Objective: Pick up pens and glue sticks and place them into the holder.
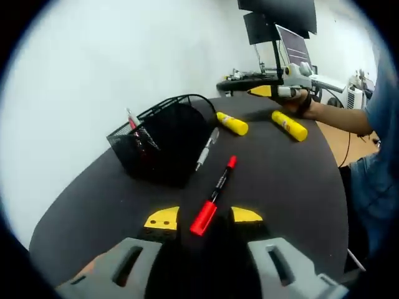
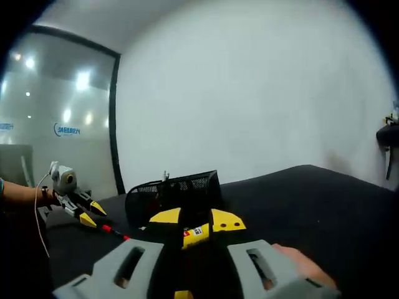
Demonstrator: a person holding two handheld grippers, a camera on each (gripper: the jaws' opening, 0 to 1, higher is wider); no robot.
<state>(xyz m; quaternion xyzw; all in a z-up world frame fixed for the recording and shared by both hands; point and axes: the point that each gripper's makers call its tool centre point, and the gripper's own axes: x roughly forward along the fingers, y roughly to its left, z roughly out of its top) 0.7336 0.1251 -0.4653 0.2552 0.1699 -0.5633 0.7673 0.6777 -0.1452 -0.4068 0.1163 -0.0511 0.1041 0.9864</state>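
In the left gripper view, the left gripper [image 1: 202, 219] holds a red marker [image 1: 214, 196] by its capped end, jaws drawn in on it, the pen's far tip lifted over the round black table [image 1: 293, 187] and aimed toward the black mesh holder [image 1: 163, 142]. The holder already carries at least one pen, its red-and-white end [image 1: 131, 119] poking above the rim. A white pen [image 1: 206, 148] lies on the table just beside the holder, and two yellow glue sticks [image 1: 232, 123] [image 1: 289, 125] rest farther back, near the right gripper [image 1: 274, 91], which hovers at the table's far edge in a person's hand [image 1: 303, 101]. In the right gripper view, the right gripper [image 2: 196, 228] is closed on a yellow glue stick [image 2: 196, 234] with a white label, carried low over the table with the holder [image 2: 174, 192] straight ahead; the left gripper [image 2: 87, 213] comes in from the left with the red marker [image 2: 115, 233] in its jaws. Judged from this, the job is in its early-to-middle stretch: one item or so is in, two are in hand and yet to be dropped, and a pen and glue sticks wait on the table.
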